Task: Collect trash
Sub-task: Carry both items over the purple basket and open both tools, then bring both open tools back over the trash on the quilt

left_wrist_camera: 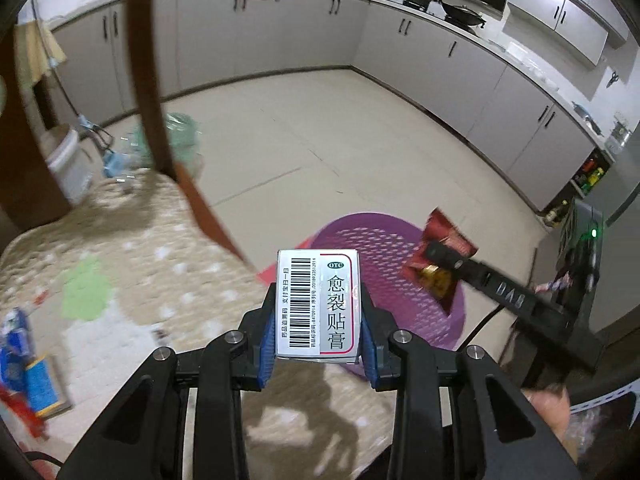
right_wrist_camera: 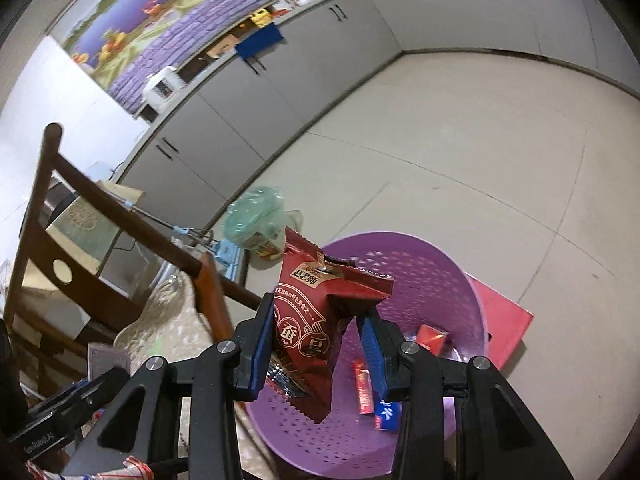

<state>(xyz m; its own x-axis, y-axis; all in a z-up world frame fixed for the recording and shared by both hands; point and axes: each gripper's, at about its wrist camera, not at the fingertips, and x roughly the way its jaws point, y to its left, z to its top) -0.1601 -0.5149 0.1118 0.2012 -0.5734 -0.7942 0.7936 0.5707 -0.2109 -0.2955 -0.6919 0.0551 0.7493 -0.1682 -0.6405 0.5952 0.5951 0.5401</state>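
Purple plastic basket (right_wrist_camera: 460, 280) fills the lower middle of the right wrist view, already holding a few small packets. Both hands look to be carrying trash to it; next each must hang over the rim and let go. Right gripper (right_wrist_camera: 318, 344) tilts down above the basket, clamped on a red snack bag (right_wrist_camera: 312, 328). Left gripper (left_wrist_camera: 318, 312), lower centre, clenches a white medicine box (left_wrist_camera: 318, 304) short of the near rim.
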